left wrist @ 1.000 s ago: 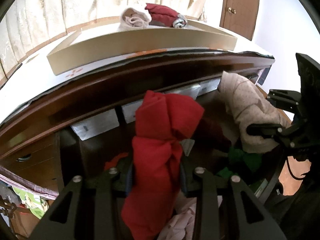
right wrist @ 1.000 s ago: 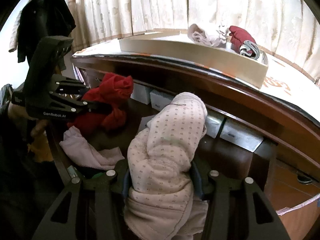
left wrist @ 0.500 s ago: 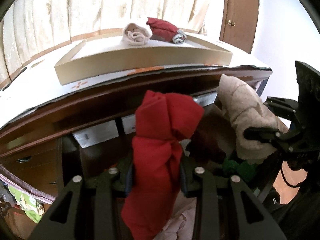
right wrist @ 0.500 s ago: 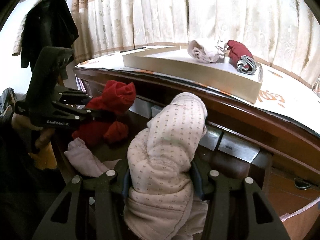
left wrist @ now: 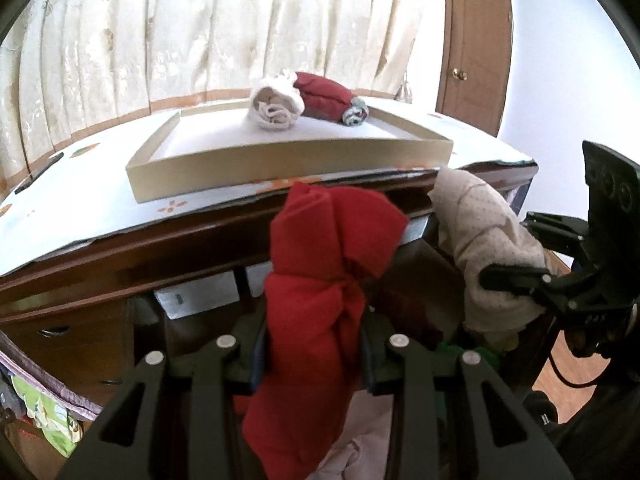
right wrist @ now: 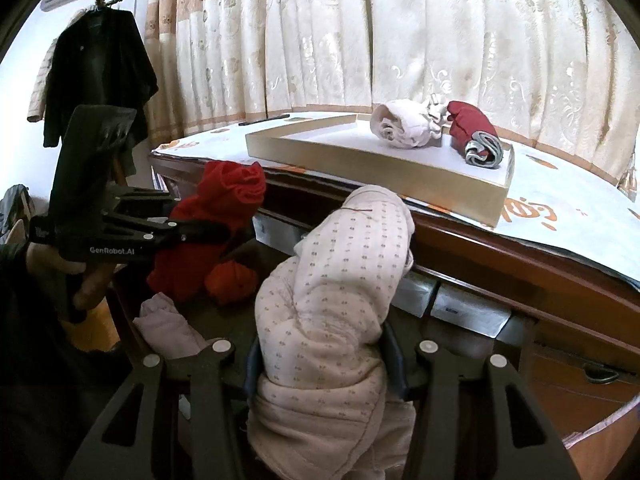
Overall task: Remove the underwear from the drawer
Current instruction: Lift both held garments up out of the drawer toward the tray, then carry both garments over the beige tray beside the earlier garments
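Behind my bench [right wrist: 568, 216] hangs a cream curtain [right wrist: 400, 32]; a dark coat [right wrist: 100, 76] hangs left, a door [left wrist: 476, 40] stands right.

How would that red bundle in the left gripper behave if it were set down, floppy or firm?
The red bundle is probably soft and floppy: it bulges above the left gripper and sags below it. Knotted in the middle, it should keep its shape. It looks light and unlikely to roll.
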The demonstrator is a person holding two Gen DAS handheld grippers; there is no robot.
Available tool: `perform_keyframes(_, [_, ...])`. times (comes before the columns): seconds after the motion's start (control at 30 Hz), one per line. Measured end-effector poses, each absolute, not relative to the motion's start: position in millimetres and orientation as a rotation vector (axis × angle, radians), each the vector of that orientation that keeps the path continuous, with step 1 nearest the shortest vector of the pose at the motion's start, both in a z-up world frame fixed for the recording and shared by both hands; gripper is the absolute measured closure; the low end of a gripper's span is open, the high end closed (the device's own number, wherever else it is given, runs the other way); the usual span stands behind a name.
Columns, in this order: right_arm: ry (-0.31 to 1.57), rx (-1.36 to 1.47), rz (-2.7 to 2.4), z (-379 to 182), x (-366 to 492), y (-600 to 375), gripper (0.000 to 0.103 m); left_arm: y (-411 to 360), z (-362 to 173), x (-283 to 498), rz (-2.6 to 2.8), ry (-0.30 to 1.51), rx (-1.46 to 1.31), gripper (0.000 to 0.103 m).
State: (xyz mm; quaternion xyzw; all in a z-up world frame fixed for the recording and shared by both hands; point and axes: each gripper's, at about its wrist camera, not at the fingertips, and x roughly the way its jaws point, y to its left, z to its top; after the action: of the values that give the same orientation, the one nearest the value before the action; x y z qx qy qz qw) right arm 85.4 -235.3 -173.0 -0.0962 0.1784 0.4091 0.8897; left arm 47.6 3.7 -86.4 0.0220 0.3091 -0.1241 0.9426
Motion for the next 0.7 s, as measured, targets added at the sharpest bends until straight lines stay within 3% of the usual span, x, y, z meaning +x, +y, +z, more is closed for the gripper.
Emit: perform_keyframes(0.7, [0.265, -0.125, 0.853, -155, 78, -247, 0.052, 12, -65, 38, -0.215, 0.507, 0.003, 0.069])
